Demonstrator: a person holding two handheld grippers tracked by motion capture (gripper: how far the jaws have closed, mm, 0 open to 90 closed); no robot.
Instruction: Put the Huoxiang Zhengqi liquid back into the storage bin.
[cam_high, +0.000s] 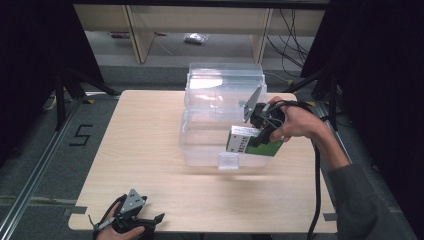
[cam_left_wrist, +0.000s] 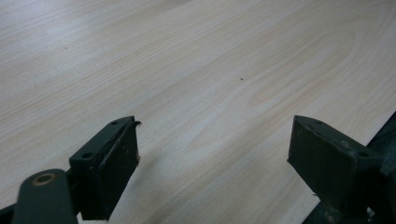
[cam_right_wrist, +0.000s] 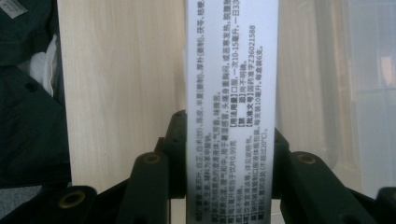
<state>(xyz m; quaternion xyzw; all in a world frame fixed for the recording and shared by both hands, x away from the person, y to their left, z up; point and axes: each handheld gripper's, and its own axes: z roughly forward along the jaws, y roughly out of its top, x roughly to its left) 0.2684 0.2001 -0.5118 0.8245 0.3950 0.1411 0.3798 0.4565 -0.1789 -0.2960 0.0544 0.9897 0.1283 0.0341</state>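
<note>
My right gripper (cam_high: 257, 132) is shut on a green and white medicine box (cam_high: 250, 141), held at the right front edge of a clear plastic bin (cam_high: 215, 100). In the right gripper view the box's white printed side (cam_right_wrist: 231, 93) runs up between the two black jaws, which press on both its sides. My left gripper (cam_high: 150, 220) rests at the table's front left edge, held by a hand. In the left gripper view its fingers (cam_left_wrist: 114, 163) stand wide apart over bare wood, with nothing between them.
The light wooden table (cam_high: 150, 150) carries the bin at its back middle, with a small clear latch (cam_high: 229, 161) on the bin's front. Dark curtains hang on both sides. A floor mark "5" (cam_high: 80, 135) lies left of the table. A cable (cam_high: 316, 190) trails from the right gripper.
</note>
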